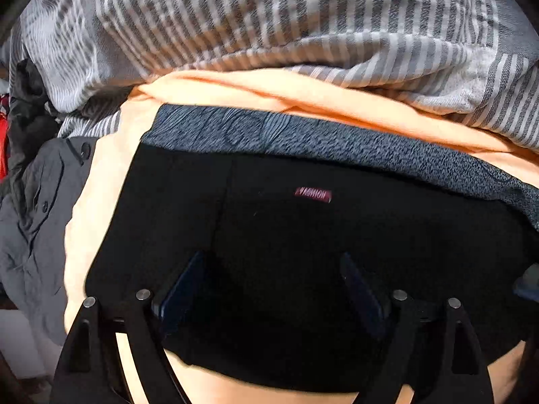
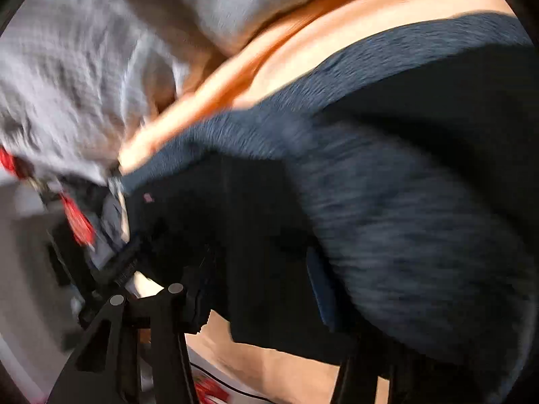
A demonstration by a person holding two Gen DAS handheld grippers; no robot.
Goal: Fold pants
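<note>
**A:** What do I look at now?

**B:** The black pants lie flat on the orange sheet of what looks like a bed, with a striped duvet bunched behind them. My left gripper hangs over the black cloth with the jaws wide apart, and I see nothing pinched between them.

**A:** And the right one?

**B:** The right gripper is about half open over the same dark cloth. The picture is blurred, so I cannot tell if the pads press on it.

**A:** Which way do the pants point?

**B:** The grey-blue waistband runs across the left view, at the far side, with the small red label just under it. So I judge the long axis goes from the waistband toward me; the legs I do not see.

**A:** How to do this step well?

**B:** I think I should take both edges at the same level, pinch only the top layer, and carry them together so the fold stays straight.
</note>
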